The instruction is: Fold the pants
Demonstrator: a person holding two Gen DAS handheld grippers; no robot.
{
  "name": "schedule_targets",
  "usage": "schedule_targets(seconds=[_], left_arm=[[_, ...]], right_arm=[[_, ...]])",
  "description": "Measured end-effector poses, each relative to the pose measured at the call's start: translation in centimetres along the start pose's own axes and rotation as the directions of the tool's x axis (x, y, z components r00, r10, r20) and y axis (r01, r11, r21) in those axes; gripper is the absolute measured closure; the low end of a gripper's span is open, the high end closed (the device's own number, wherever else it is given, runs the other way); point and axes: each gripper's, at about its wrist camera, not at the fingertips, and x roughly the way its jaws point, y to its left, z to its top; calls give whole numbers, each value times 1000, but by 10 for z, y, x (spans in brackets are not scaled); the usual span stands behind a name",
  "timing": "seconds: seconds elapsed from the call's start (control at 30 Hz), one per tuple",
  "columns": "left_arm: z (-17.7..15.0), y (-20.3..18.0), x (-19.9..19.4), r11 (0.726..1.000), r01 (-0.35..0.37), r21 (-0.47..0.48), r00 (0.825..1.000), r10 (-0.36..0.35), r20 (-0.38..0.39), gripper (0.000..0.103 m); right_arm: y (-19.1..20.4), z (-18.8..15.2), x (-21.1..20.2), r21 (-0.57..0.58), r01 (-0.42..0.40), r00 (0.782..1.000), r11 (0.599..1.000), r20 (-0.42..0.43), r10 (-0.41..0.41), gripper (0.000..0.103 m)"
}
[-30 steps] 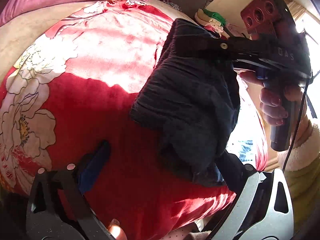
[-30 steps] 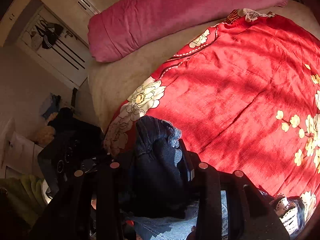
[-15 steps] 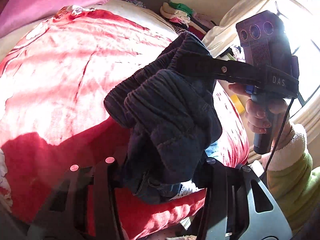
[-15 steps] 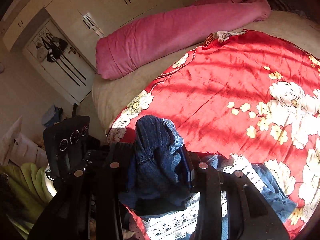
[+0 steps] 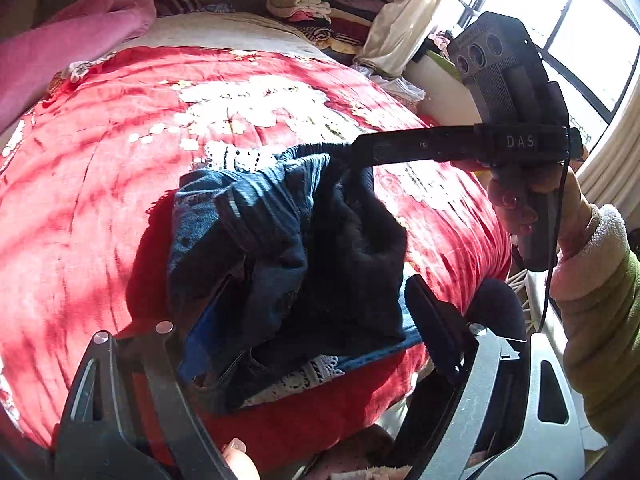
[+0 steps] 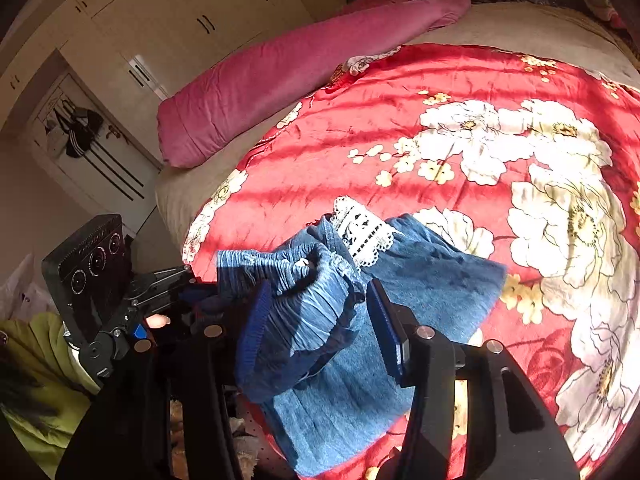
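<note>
Red floral bedspread (image 6: 460,80) is lit by sun. Denim pants (image 6: 320,320) are bunched between both grippers' opening fingers, left gripper (image 5: 316,332) and right gripper (image 6: 320,320).

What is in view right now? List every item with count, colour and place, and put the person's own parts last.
pants: one, blue denim with white lace trim, bunched at the near bed edge between both grippers
bedspread: one, red with white flowers, over the bed
pillow: one, pink, at the head of the bed
wardrobe: one, cream, beyond the pillow
clothes pile: one, mixed colours, past the bed's far side
window: one, bright, far right
left gripper: one, black, jaws opening, pants between
right gripper: one, black, jaws opening, waistband between
sleeve: one, green, cream cuff
</note>
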Motion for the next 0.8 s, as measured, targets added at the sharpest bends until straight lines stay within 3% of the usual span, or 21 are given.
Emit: schedule_targets(seconds=[0.17, 0.3, 0.4, 0.5, 0.57, 0.8], left_arm=[[-10, -13, 4, 1000, 17, 25, 999, -16, -34, 25], [-17, -20, 16, 998, 15, 61, 997, -11, -73, 25], [-24, -24, 26, 996, 11, 90, 995, -2, -104, 25], [-29, -23, 36, 996, 11, 91, 993, 0, -120, 25], [-31, -22, 41, 997, 9, 83, 992, 2, -124, 25], [-26, -22, 19, 997, 44, 66, 994, -37, -101, 21]], right_arm=[[8, -9, -7, 8, 20, 1000, 1000, 23, -21, 52], [9, -17, 12, 11, 84, 995, 996, -62, -83, 52], [2, -29, 29, -22, 210, 967, 977, -142, -211, 52], [-10, -43, 43, -13, 259, 946, 966, -197, -257, 52], [-14, -49, 47, -3, 269, 943, 963, -200, -264, 52], [-6, -49, 20, 36, 216, 972, 976, -98, -212, 49]])
